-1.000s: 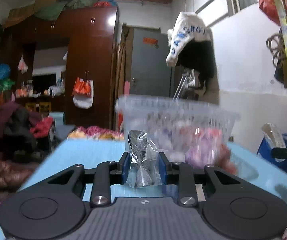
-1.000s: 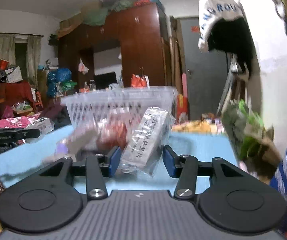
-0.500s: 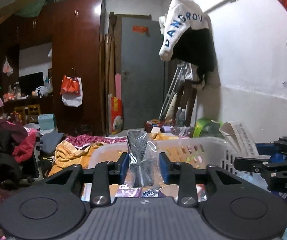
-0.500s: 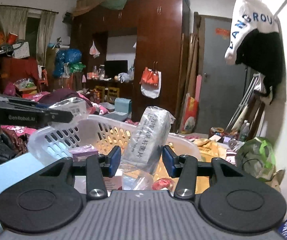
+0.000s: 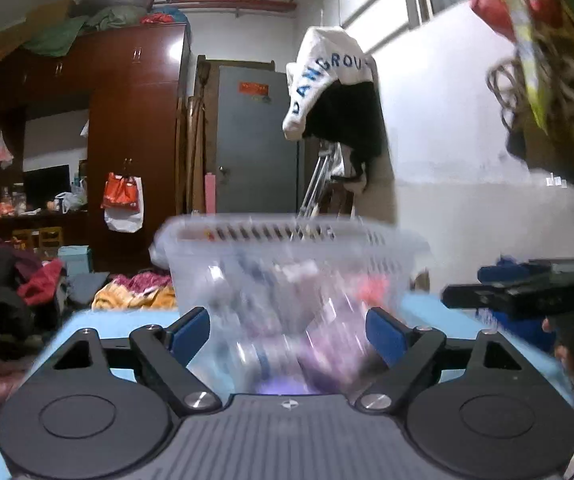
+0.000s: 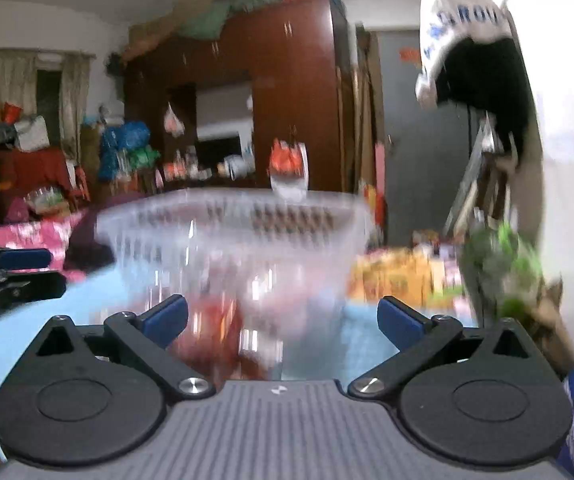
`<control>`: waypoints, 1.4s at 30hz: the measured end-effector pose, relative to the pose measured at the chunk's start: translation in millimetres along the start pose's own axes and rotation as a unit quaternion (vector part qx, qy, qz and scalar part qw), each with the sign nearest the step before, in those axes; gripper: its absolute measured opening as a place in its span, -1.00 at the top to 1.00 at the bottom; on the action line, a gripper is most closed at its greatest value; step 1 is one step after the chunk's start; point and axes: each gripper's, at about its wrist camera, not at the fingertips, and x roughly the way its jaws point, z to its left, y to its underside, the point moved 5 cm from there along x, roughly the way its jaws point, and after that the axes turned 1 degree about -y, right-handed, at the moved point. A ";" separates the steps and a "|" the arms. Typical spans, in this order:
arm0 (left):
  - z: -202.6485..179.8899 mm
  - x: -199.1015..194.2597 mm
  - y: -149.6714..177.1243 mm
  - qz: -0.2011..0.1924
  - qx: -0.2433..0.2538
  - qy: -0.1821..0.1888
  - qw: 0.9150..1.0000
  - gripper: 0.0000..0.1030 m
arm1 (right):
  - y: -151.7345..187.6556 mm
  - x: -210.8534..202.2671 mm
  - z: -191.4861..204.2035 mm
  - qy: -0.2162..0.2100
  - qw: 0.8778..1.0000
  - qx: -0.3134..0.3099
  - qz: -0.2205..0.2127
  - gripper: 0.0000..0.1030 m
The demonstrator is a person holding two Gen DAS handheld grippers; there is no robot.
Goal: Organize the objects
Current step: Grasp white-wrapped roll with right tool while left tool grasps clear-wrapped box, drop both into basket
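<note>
Both my claws face a clear perforated basket (image 5: pixel 287 248) sitting on a light blue table (image 5: pixel 99 320), at frame centre in both views. My left claw (image 5: pixel 287 332) and right claw (image 6: pixel 283 318) are opening wide, gripping nothing. The basket's long rim runs left to right; its blurred contents cannot be told apart. My right claw's body juts in at the left view's right edge, beside the basket.

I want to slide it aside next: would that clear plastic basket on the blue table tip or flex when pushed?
The basket probably flexes: its slotted walls look thin. It seems unlikely to tip, since packets fill its lower part. On the smooth blue table it should slide easily.
</note>
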 end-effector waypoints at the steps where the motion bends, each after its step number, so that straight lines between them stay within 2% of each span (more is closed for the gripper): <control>1: -5.9 -1.0 8.6 0.006 0.003 0.002 1.000 -0.71 | 6.5 -1.8 1.9 0.000 1.000 0.005 0.002 -1.00; 5: -16.9 0.2 23.4 0.018 0.014 -0.008 1.000 -0.67 | 19.3 -6.3 13.3 -0.011 1.000 -0.004 0.012 -1.00; 6: -17.3 0.8 25.8 0.022 0.010 -0.009 1.000 -0.45 | 19.2 -6.2 15.2 -0.016 1.000 -0.004 0.012 -1.00; 8: -18.5 2.4 30.9 0.027 0.002 0.001 1.000 -0.15 | 21.9 -5.5 20.6 -0.032 0.999 -0.002 0.017 -0.98; 12: -20.1 22.8 48.7 0.093 0.017 0.013 0.995 -0.11 | 23.6 3.9 24.7 -0.055 0.998 -0.011 0.029 -0.80; 15: -17.8 22.2 55.8 0.101 0.015 0.018 0.995 0.01 | 23.9 5.7 30.9 -0.072 0.997 -0.015 0.033 -0.74; 19: -3.2 9.9 49.9 0.085 0.005 0.013 0.996 0.02 | 28.2 15.3 44.9 -0.098 0.992 -0.040 0.066 -0.42; 23: 12.6 0.2 49.2 0.079 -0.001 -0.002 0.997 0.02 | 28.9 29.4 56.3 -0.105 0.988 -0.068 0.089 -0.41; 27: 24.6 1.2 49.4 0.084 -0.015 -0.002 0.996 0.01 | 28.3 46.9 62.7 -0.121 0.982 -0.080 0.122 -0.37; 29: 24.1 2.4 50.4 0.085 -0.014 0.000 0.996 0.01 | 32.7 50.8 66.1 -0.111 0.981 -0.091 0.134 -0.15; 30: 23.7 2.7 50.5 0.085 -0.014 0.001 0.996 0.01 | 33.4 51.8 64.9 -0.106 0.981 -0.088 0.135 0.12; 38: 24.1 -5.8 46.5 0.055 -0.020 0.008 0.998 0.03 | 37.8 23.7 47.3 -0.097 0.992 -0.041 0.076 0.13; 42: 25.2 -6.1 46.0 0.053 -0.023 0.009 0.998 0.03 | 33.9 18.6 44.8 -0.090 0.994 -0.030 0.052 0.13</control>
